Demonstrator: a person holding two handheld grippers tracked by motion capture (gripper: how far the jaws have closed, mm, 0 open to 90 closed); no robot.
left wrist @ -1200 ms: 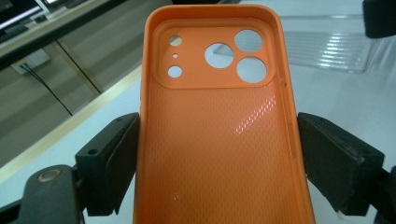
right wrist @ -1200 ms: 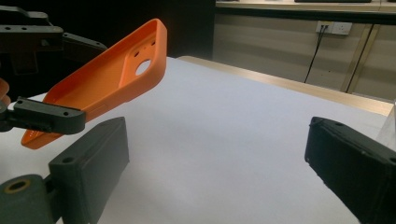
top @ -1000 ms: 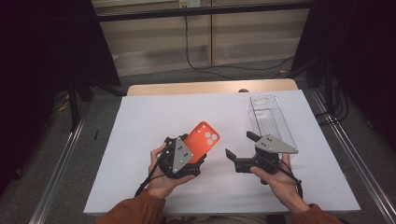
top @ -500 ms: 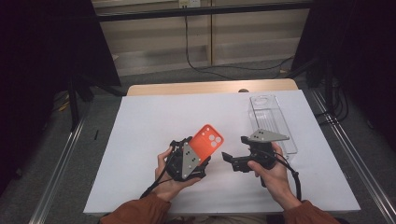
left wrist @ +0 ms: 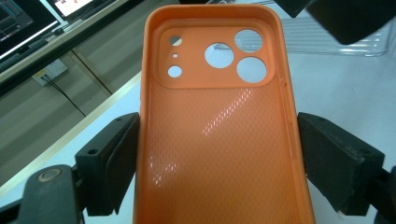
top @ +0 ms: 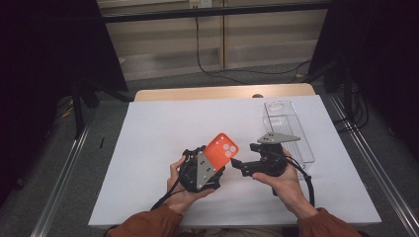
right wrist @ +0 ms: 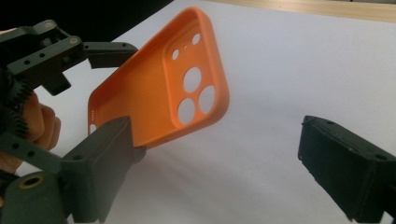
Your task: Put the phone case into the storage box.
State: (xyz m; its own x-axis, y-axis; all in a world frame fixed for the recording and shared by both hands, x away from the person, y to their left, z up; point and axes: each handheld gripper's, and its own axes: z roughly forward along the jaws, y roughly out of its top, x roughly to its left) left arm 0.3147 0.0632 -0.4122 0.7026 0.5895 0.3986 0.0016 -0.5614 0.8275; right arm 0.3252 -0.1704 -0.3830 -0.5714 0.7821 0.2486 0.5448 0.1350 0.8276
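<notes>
High view: my left gripper [top: 210, 165] is clamped on the orange phone case [top: 221, 150], lifted above the table [top: 158, 128]. My right gripper [top: 237, 164], jaws apart and just closing, reaches toward it. Handover looks barely begun; the clear tray [top: 289, 131] waits.

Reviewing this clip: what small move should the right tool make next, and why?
Probably ease the right tool toward the orange phone case and close on its free end: the left tool grips its sides, while the right jaws, just closing, stand open beside it.
</notes>
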